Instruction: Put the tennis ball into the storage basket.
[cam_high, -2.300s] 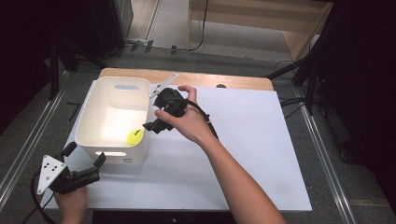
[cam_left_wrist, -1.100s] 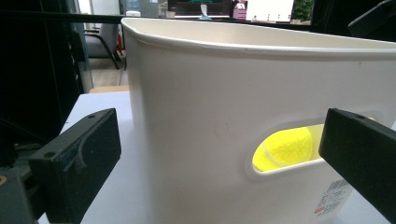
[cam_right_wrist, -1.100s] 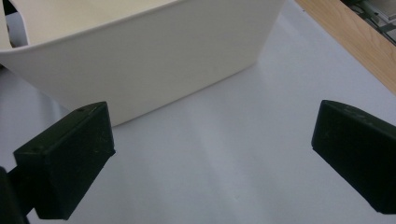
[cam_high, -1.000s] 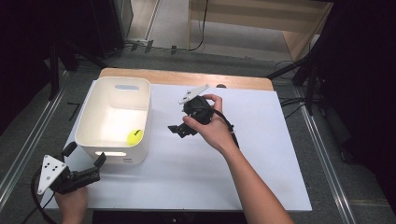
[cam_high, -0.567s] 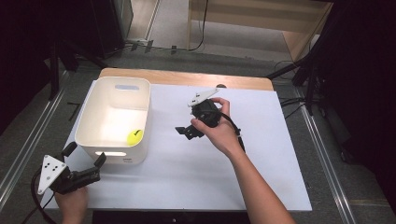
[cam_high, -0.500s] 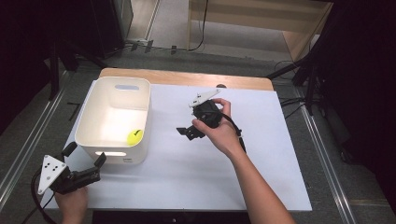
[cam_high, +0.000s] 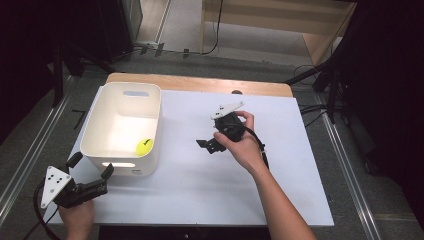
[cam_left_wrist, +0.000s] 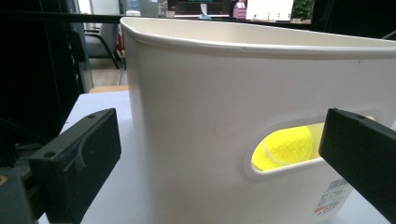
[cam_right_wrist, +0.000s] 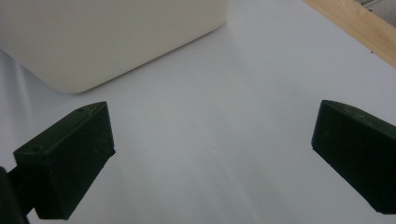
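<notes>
tennis ball (cam_left_wrist: 282, 147) sits inside the white bin (cam_left_wrist: 210, 107), glimpsed through its handle slot just ahead of the left gripper (cam_left_wrist: 219, 161), partly hidden behind one jaw. right gripper (cam_right_wrist: 210, 158) hangs released over bare table (cam_right_wrist: 243, 93); both spread wide, empty.

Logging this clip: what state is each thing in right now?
Bin: upright on the table, open-topped.
Ball: lying inside the bin, at its near right corner.
Left gripper: open, empty, just short of the bin's near wall.
Right gripper: open, empty, over bare table.
</notes>
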